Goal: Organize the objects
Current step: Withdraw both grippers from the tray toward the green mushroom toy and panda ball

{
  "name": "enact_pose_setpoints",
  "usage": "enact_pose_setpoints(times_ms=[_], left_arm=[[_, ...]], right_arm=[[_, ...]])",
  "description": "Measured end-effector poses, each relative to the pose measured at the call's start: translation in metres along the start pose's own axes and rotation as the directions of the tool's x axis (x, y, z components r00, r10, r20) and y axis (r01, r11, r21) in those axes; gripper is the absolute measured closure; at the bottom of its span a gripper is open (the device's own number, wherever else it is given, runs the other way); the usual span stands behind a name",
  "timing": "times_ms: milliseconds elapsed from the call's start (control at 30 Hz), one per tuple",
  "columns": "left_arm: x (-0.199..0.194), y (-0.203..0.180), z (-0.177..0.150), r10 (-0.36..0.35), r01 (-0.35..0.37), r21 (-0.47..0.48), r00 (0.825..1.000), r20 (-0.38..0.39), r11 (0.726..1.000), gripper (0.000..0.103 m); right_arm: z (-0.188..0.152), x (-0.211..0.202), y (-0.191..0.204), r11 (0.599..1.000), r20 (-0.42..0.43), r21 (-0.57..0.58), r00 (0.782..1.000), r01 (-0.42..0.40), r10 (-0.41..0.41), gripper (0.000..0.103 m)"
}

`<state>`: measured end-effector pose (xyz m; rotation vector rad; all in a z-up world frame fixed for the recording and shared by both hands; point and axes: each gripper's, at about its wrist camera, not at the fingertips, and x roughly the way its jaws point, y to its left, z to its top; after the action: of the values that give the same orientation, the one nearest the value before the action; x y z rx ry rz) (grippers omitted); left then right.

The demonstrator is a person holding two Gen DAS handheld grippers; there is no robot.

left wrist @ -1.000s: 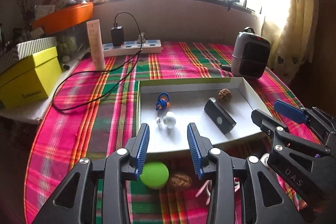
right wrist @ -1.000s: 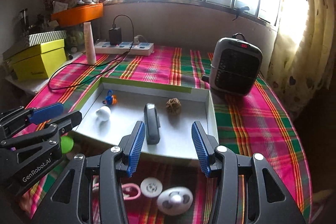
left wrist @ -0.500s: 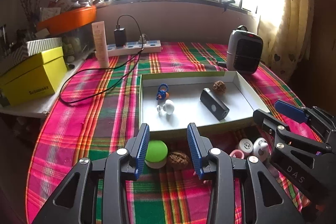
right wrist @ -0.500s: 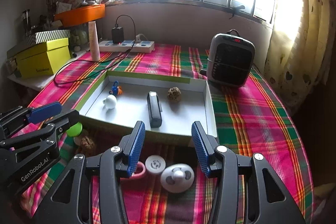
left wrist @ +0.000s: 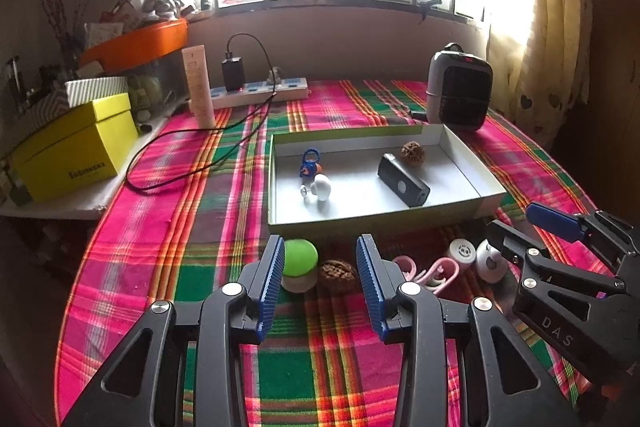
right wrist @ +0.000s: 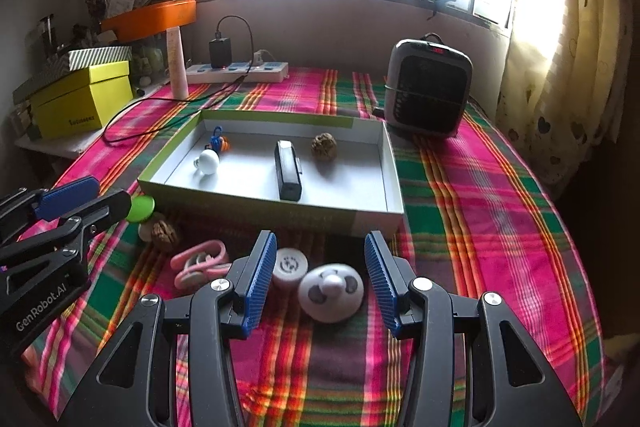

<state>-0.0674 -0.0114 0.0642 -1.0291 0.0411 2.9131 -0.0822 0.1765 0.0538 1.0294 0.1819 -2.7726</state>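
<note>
A shallow white tray (left wrist: pixel 376 217) on the plaid tablecloth holds a black device (left wrist: pixel 403 180), a walnut (left wrist: pixel 412 153), a white bulb-shaped piece (left wrist: pixel 322 187) and a small blue-orange toy (left wrist: pixel 310 163). In front of the tray lie a green-capped toy (left wrist: pixel 299 259), a second walnut (left wrist: pixel 338 275), a pink clip (left wrist: pixel 424 271), a small round cap (right wrist: pixel 290 265) and a white dome (right wrist: pixel 331 291). My left gripper (left wrist: pixel 320 255) hovers open above the green toy and walnut. My right gripper (right wrist: pixel 320 243) hovers open above the cap and dome. Neither holds anything.
A grey heater (right wrist: pixel 428 87) stands behind the tray's right corner. A power strip (left wrist: pixel 260 93) with a black charger and a trailing cable (left wrist: pixel 180 163) lies at the back left, beside a tall tube (left wrist: pixel 198 87). A yellow box (left wrist: pixel 76 147) sits off the table's left edge.
Both grippers have drawn back from the tray toward the table's near side, so the loose items in front of it show fully. The jaws' gaps have not changed.
</note>
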Motion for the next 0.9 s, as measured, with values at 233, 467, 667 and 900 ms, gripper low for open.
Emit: enact_pose_setpoints(times_ms=[233, 467, 667, 900], left_arm=[[-0.001, -0.003, -0.009, -0.007, 0.007, 0.010, 1.000, -0.010, 1.000, 0.067], [0.003, -0.006, -0.017, -0.036, 0.036, 0.010, 0.999, -0.033, 0.999, 0.067], [0.008, -0.007, -0.024, -0.066, 0.066, 0.001, 0.996, -0.059, 0.998, 0.067], [0.014, -0.005, -0.029, -0.090, 0.090, -0.008, 0.992, -0.085, 0.996, 0.067]], right_arm=[[-0.010, 0.001, -0.005, 1.000, -0.022, 0.014, 1.000, 0.002, -0.002, 0.055], [-0.019, 0.004, -0.012, 1.000, -0.047, 0.023, 0.999, 0.006, -0.005, 0.055], [-0.023, 0.006, -0.020, 0.999, -0.064, 0.035, 0.998, 0.016, -0.014, 0.055], [-0.027, 0.010, -0.025, 0.999, -0.083, 0.043, 0.997, 0.003, 0.001, 0.055]])
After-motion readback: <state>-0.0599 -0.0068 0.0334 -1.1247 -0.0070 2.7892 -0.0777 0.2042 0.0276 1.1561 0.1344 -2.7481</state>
